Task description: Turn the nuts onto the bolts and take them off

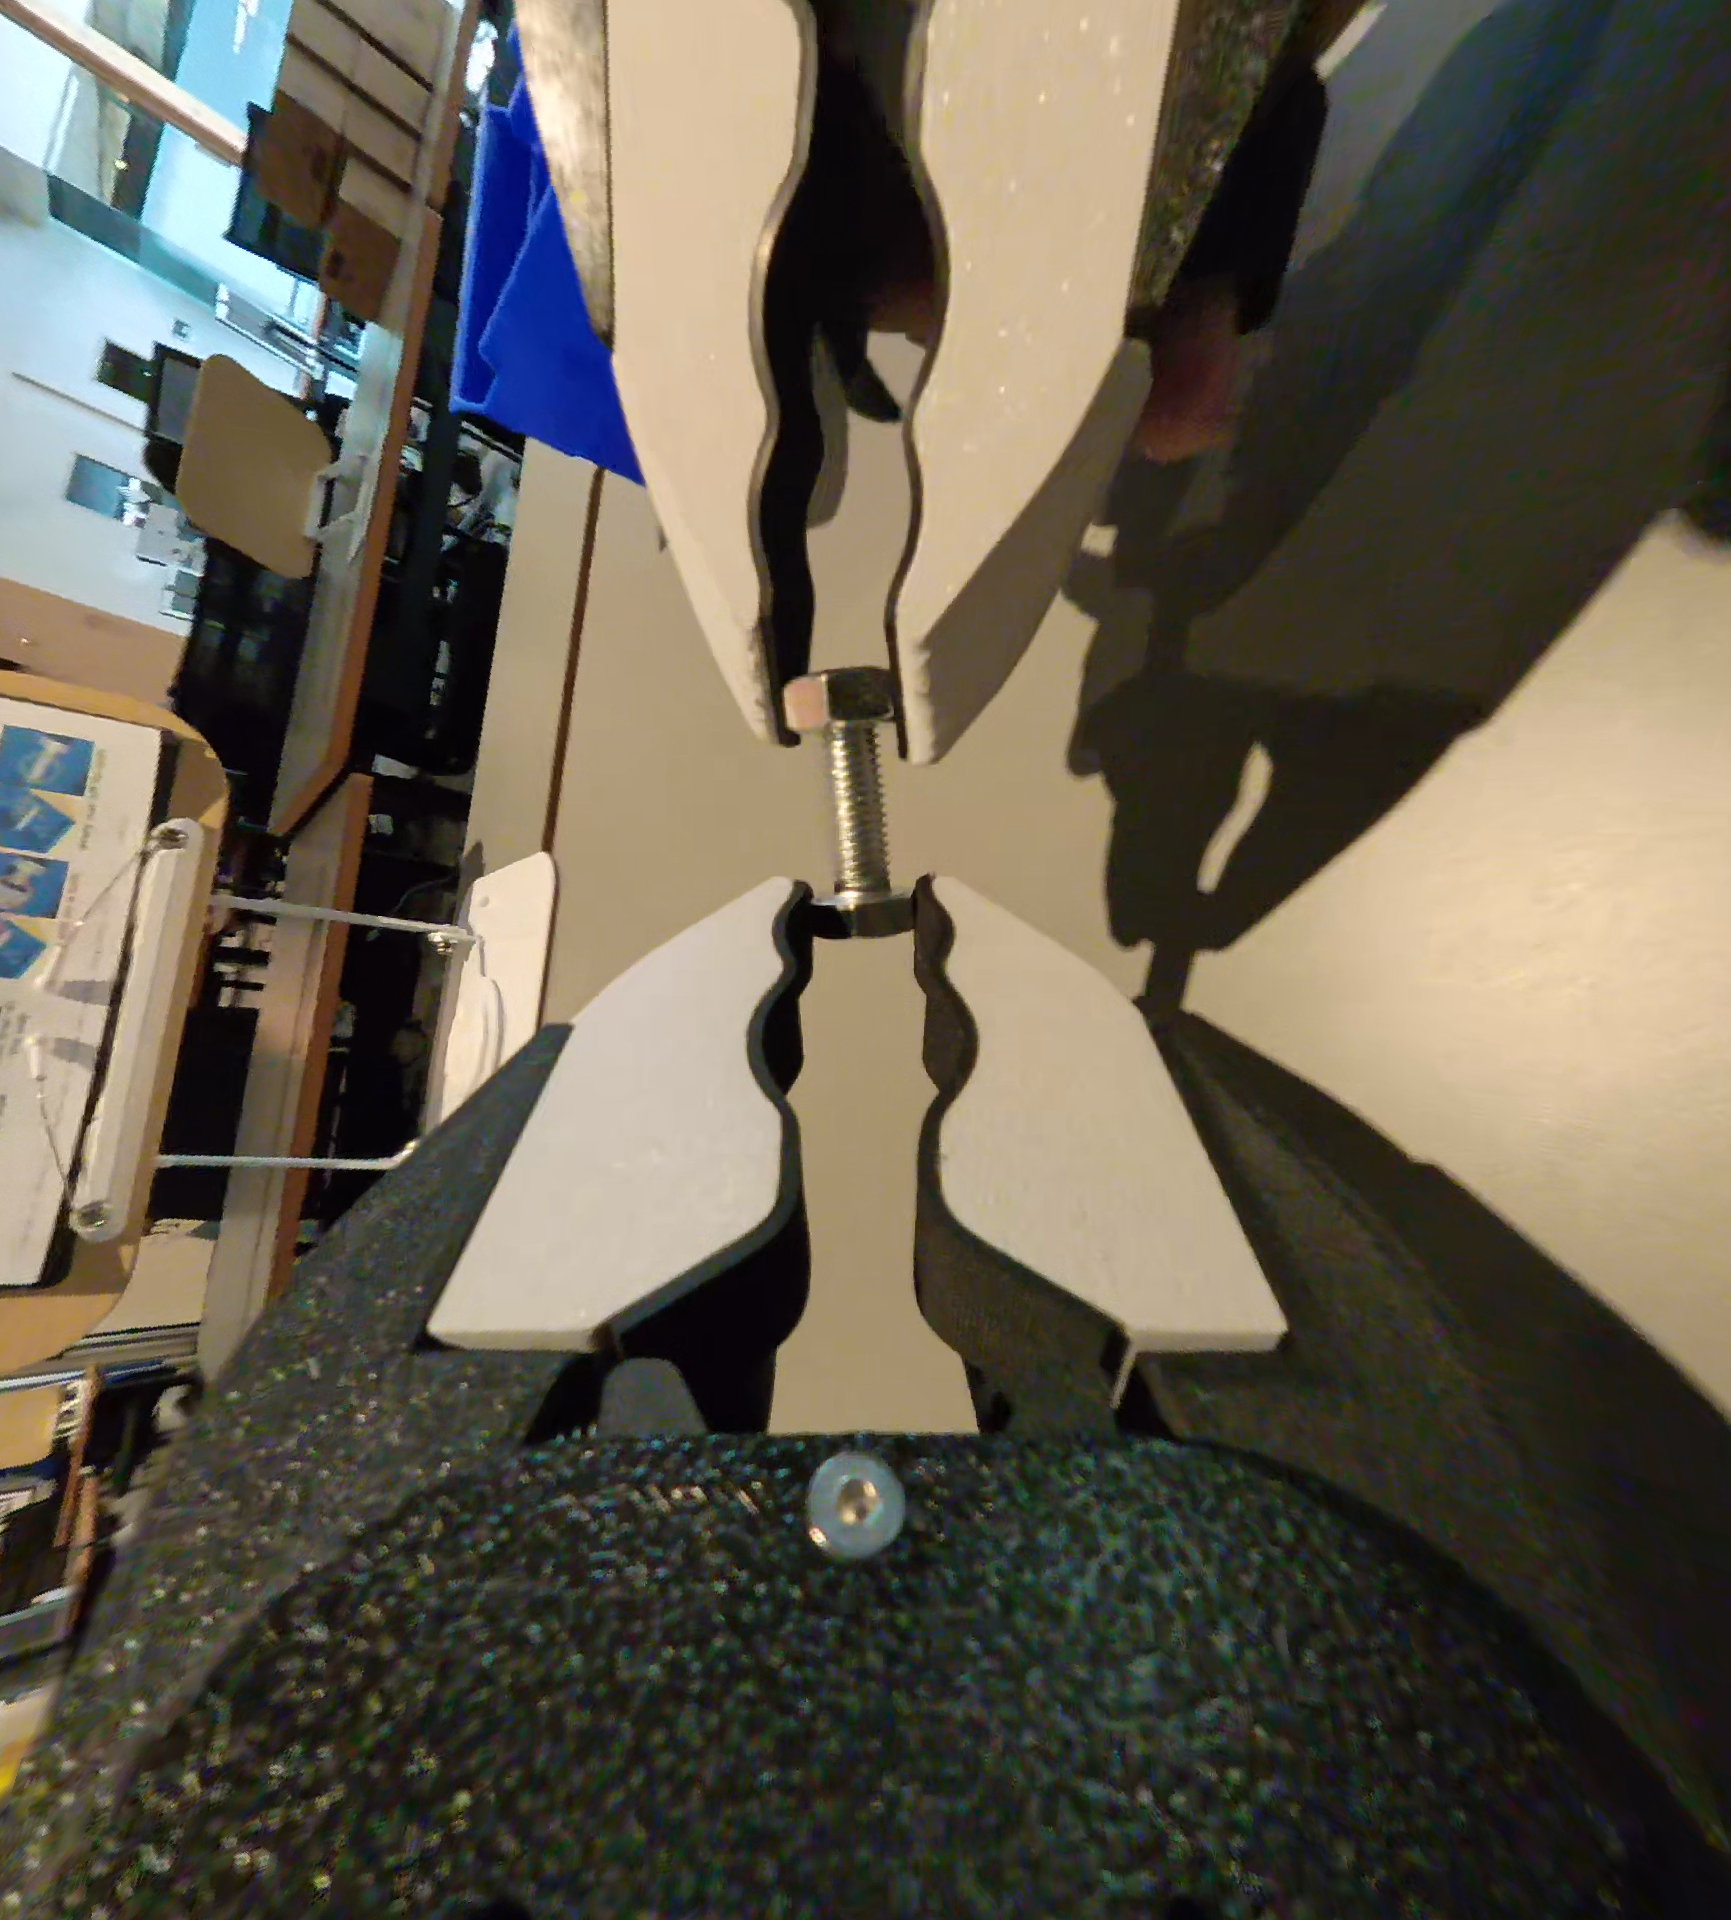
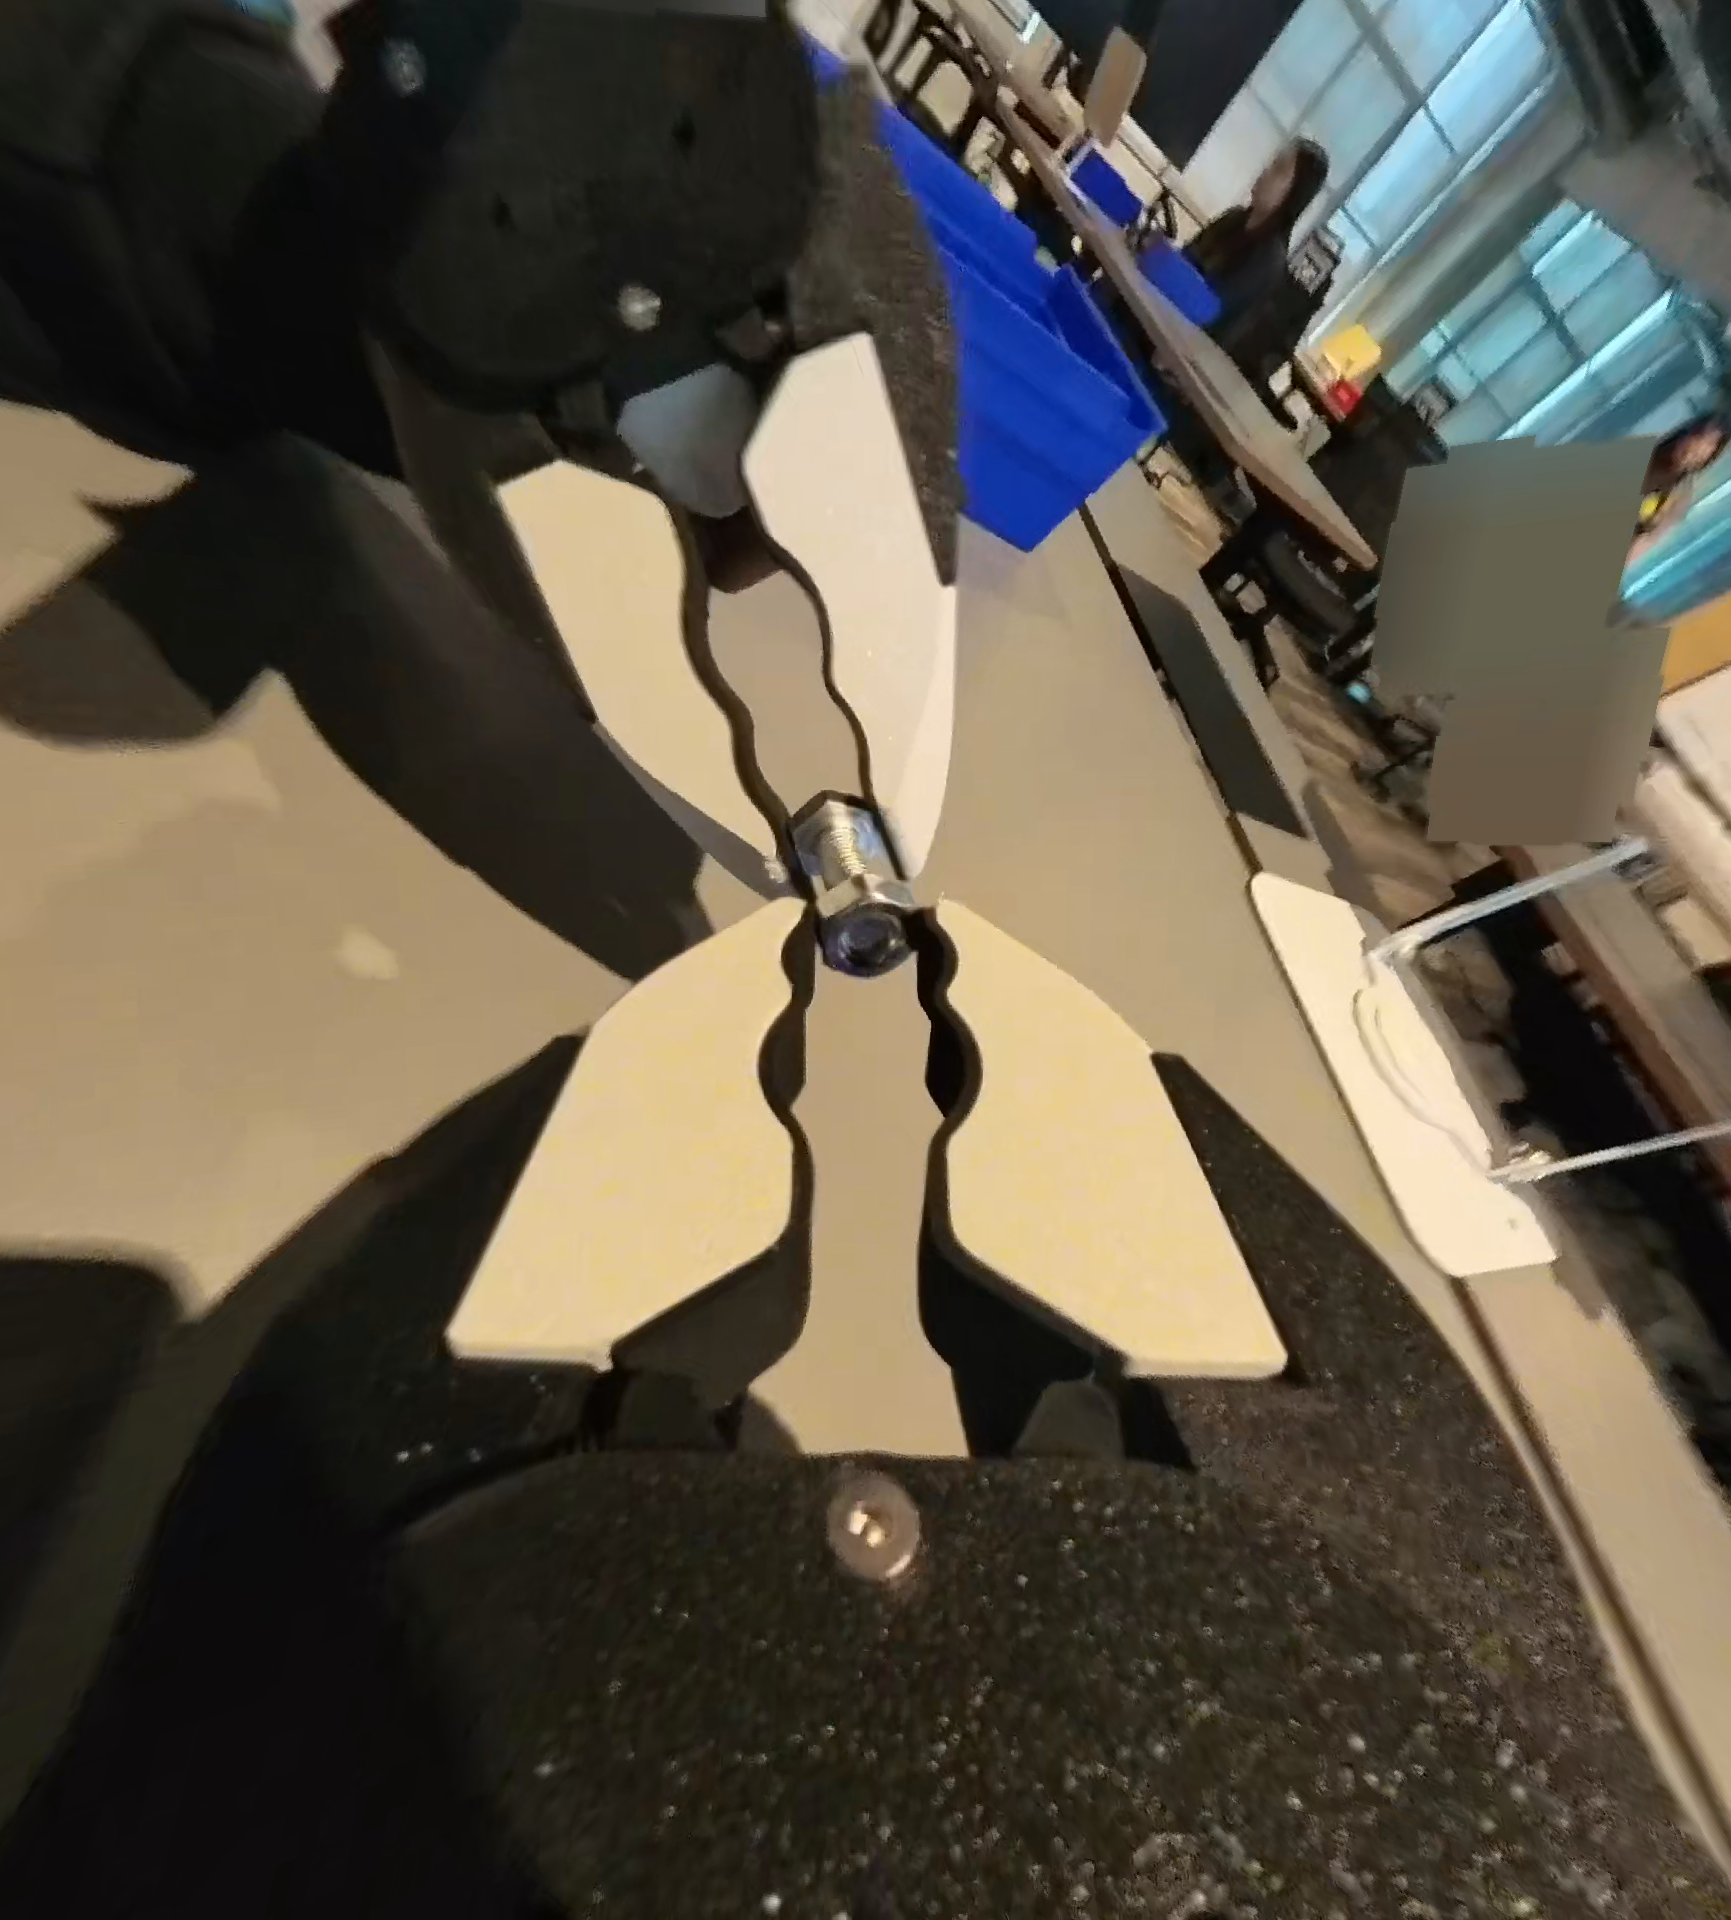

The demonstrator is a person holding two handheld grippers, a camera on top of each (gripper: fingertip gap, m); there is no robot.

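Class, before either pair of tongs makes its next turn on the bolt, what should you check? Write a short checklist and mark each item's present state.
1. Left tongs shut on the thin hex piece: ok.
2. Right tongs shut on the thick hex piece at the other end: ok.
3. Bolt thread runs straight between the two pairs of tongs: ok.
4. Which hex piece is the nut and which the bolt head: cannot tell.
5. Assembly held up off the table: ok.
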